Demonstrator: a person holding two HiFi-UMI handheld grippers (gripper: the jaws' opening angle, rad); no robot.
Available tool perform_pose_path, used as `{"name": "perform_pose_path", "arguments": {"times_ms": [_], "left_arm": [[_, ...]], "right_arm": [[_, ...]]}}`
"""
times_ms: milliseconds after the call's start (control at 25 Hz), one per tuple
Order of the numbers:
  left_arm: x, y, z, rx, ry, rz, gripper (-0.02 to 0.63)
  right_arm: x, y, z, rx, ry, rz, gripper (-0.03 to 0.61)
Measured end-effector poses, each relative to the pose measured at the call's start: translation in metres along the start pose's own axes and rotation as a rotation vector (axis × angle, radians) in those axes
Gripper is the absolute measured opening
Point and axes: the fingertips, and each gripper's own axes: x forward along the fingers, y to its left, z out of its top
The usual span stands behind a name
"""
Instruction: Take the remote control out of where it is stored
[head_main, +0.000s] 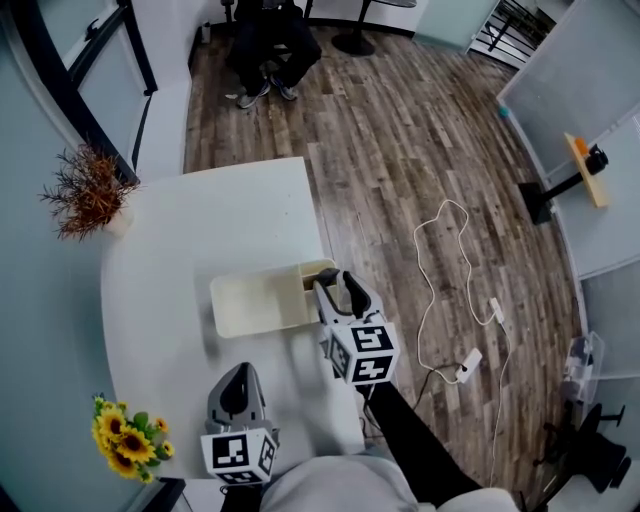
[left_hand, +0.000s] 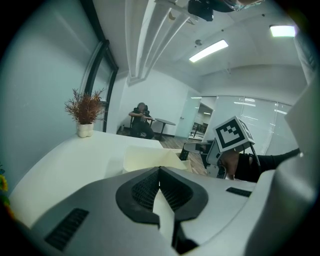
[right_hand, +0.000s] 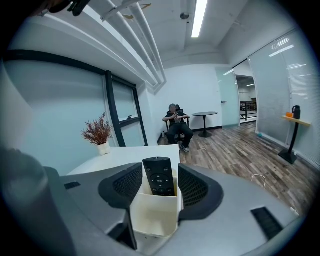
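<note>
Remote control (right_hand: 159, 176): black, slim, rounded at the top, with a ring of navigation keys and small buttons facing the right gripper view. Stands upright in the narrow end compartment of cream holder (right_hand: 152, 212), upper half proud of the rim. Key markings too small to read.

Right gripper (right_hand: 160, 186): jaws spread wide, one ribbed black pad on each side of that compartment and the remote, neither pad seen pressing. Seen so only in the right gripper view; in the head view the same gripper (head_main: 335, 290) covers the compartment and hides the remote.

Left gripper (left_hand: 159, 172): jaws pressed together at the tips, nothing between them. In the head view (head_main: 238, 385), low over the near part of white table (head_main: 200, 220), well apart from the holder.

Head view only: holder (head_main: 255, 300) as a long shallow tray with the small compartment at its right end; sunflowers (head_main: 125, 440) at the near left corner; white cable (head_main: 440, 290) on the wood floor.

Left gripper view only: right gripper's marker cube (left_hand: 232, 134) from the side, black-and-white square pattern, no lettering.

All views: dried reddish plant (head_main: 88, 190) in a white pot at the table's far left; seated person (head_main: 270, 40) beyond.
</note>
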Motion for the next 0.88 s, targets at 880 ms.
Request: {"name": "perform_pose_path", "arguments": {"times_ms": [880], "left_arm": [[0.001,0.012,-0.005,-0.029,0.007,0.019,0.009]], "right_arm": [[0.016,0.002,-0.011,0.002,0.022,-0.006,0.201]]}}
